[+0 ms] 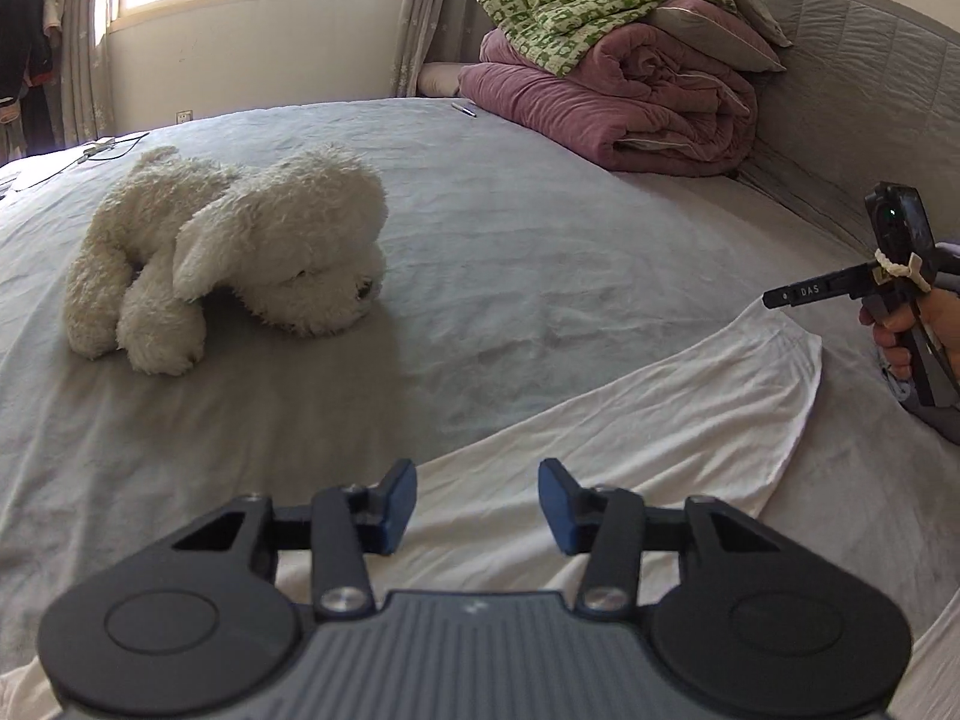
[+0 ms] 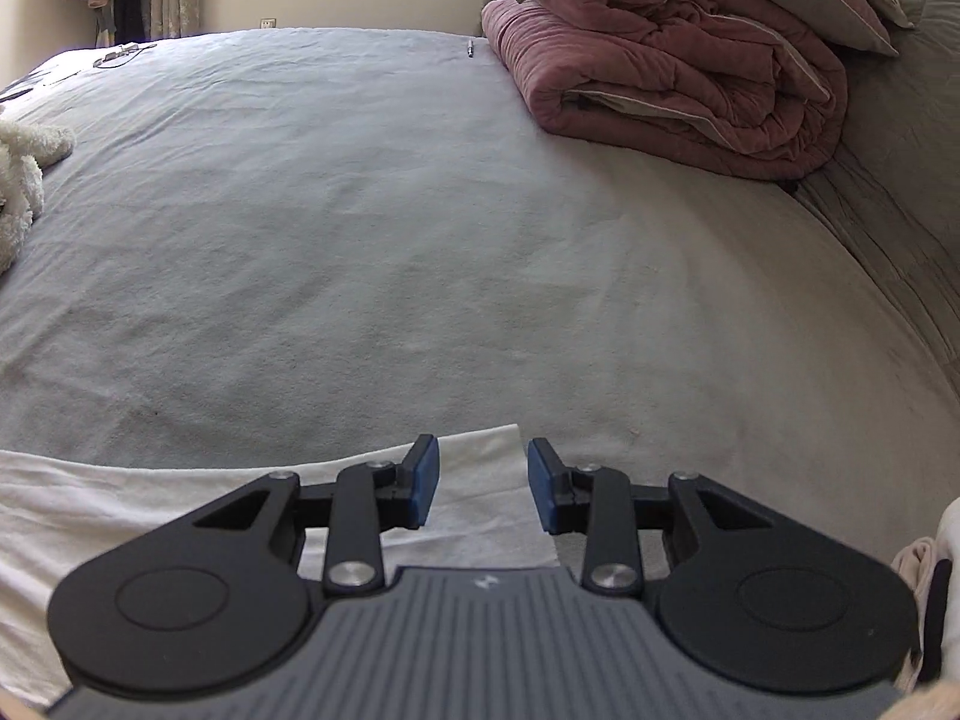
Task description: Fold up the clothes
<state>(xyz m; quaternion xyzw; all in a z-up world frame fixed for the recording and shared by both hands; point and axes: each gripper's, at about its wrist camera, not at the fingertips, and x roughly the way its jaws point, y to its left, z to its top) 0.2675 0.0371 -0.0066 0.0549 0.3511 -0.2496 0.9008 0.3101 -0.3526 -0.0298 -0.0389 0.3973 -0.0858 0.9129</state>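
A white garment (image 1: 630, 420) lies flat on the grey bed sheet (image 1: 480, 240), running from the near edge toward the right. My left gripper (image 1: 477, 492) hovers over its near part, open, with nothing between the blue pads. In the right wrist view the garment (image 2: 90, 510) fills the lower left, and one of its corners lies under my right gripper (image 2: 483, 474). That gripper is open and the pads do not press the cloth. The right gripper (image 1: 771, 299) also shows at the right edge of the left wrist view, held in a hand at the garment's far end.
A white plush dog (image 1: 240, 252) lies on the left of the bed. A folded maroon quilt (image 1: 630, 102) with a green patterned cloth (image 1: 570, 6) and pillows is stacked at the back right by the padded headboard (image 1: 870, 90). A pen (image 1: 465, 109) lies near the quilt.
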